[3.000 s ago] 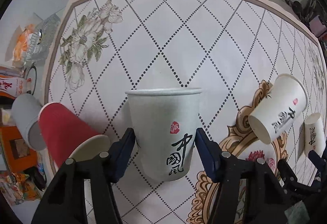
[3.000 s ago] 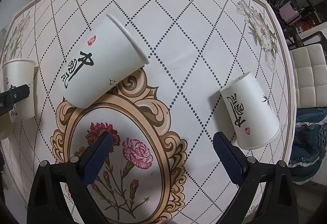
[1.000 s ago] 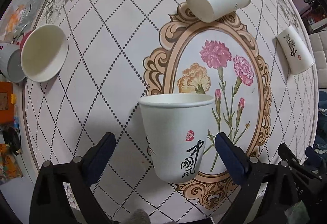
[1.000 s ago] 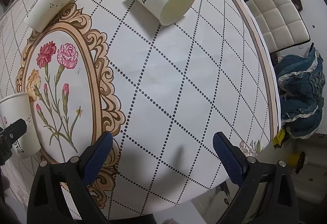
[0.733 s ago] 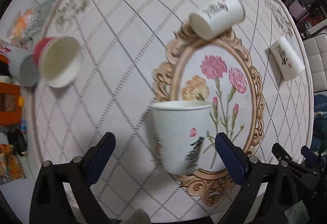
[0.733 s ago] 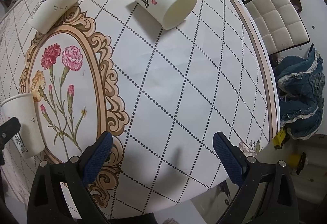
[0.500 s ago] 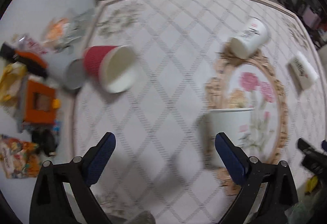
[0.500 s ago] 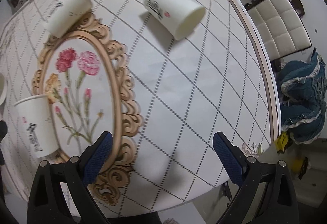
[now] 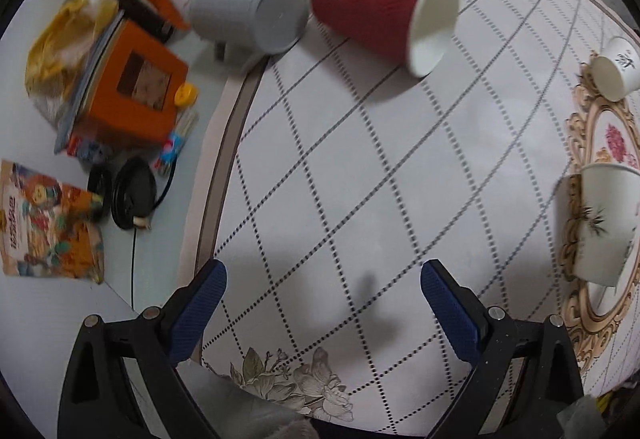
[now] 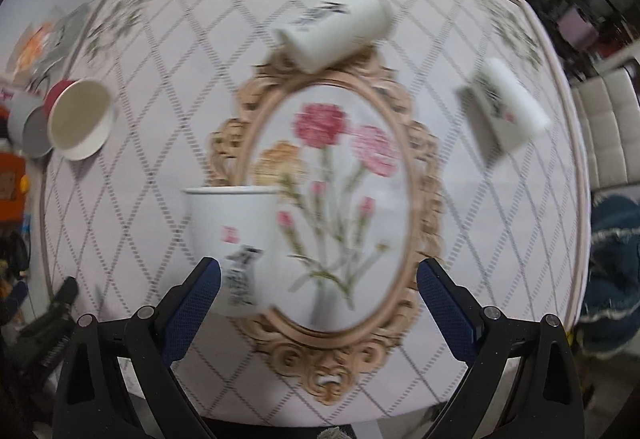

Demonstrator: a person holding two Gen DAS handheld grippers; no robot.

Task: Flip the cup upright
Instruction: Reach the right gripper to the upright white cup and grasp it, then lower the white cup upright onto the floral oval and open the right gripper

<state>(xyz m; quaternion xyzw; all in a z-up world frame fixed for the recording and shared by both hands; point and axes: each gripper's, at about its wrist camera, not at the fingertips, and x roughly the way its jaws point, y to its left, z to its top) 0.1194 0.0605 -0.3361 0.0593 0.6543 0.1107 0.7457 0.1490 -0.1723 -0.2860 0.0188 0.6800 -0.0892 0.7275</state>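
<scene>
On my left wrist view, I am looking first at the clutter off the table's left edge: an orange box (image 9: 132,95) with a yellow cap beside it, a printed packet (image 9: 48,227) nearer me, and a black round disc (image 9: 132,199) with a thin cord. Moving right, a grey cup (image 9: 248,13) is lying on its side with its base facing me, just beside a red cup (image 9: 380,9) that is also lying down, its white mouth pointing right. My left gripper (image 9: 322,303) is hovering over bare patterned tablecloth (image 9: 340,167), its blue pads spread wide with nothing between them. At the far right edge, the white cup (image 9: 604,223) is standing upright on the gold oval frame of the cloth, rim up, well clear of my fingers. Above it another white cup (image 9: 616,69) is lying on its side.

On the right wrist view, which is blurring, the red cup (image 10: 80,119) is showing at far left, mouth toward me. The upright white cup (image 10: 236,243) is standing on the left side of the floral medallion, close in front of the left pad of my right gripper (image 10: 318,297) but not between the pads; whether it touches I cannot tell. Those jaws are also gaping wide, holding nothing. Farther back, a white cup (image 10: 336,25) is lying at the medallion's top, and one more (image 10: 504,103) is lying to the right.
</scene>
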